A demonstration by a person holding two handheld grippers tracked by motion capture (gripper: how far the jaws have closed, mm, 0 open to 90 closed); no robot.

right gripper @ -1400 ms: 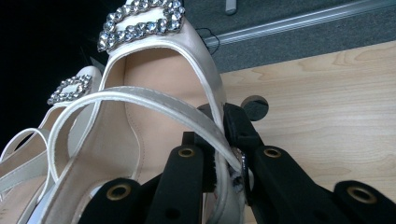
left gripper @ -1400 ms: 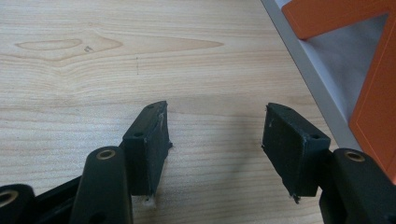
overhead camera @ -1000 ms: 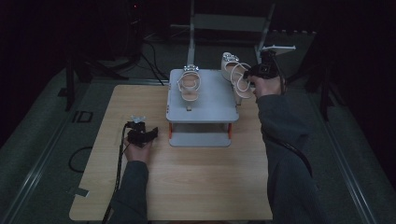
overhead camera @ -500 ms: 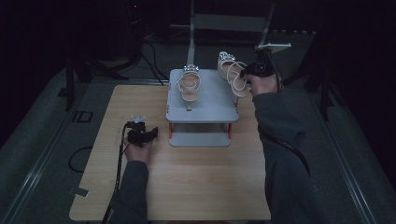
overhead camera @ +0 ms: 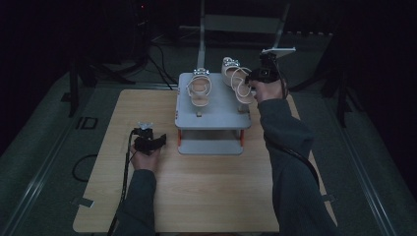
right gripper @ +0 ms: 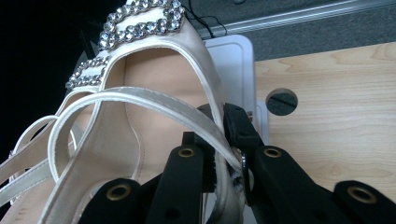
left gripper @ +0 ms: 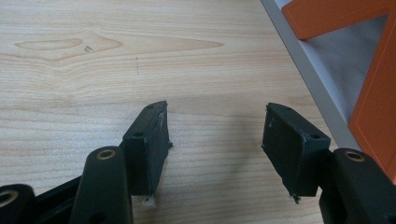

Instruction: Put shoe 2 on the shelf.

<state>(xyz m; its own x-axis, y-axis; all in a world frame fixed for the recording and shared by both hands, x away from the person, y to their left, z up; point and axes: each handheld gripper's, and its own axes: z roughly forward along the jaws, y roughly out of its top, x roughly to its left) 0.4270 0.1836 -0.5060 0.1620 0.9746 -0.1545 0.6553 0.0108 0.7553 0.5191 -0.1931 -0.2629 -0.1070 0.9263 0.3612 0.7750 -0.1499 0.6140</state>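
The wooden bench (overhead camera: 206, 196) carries a grey two-tier shoe rack (overhead camera: 211, 115) with orange uprights, set toward its far side. On the rack's top shelf one cream strappy sandal (overhead camera: 199, 91) with a rhinestone buckle stands at the left, toe pointing away.

Its partner, the held sandal (overhead camera: 237, 81), is at the rack's far right corner, lifted and tilted rather than resting flat. The right tongs (right gripper: 223, 144) are clamped nearly shut on that sandal's side edge, where a thin strap crosses it. The left tongs (left gripper: 212, 140) lie low over bare wood just left of the rack's lower shelf, jaws wide apart with nothing between them.

The step in hand looks like seating the second sandal beside the first. To do it well, keep the pinch firm, since the grip is on a thin edge and the shoe could swing. Bring the sole level before lowering, line the toe up with the neighbour, leave a gap between the two, and release only once the heel and sole both sit on the shelf.
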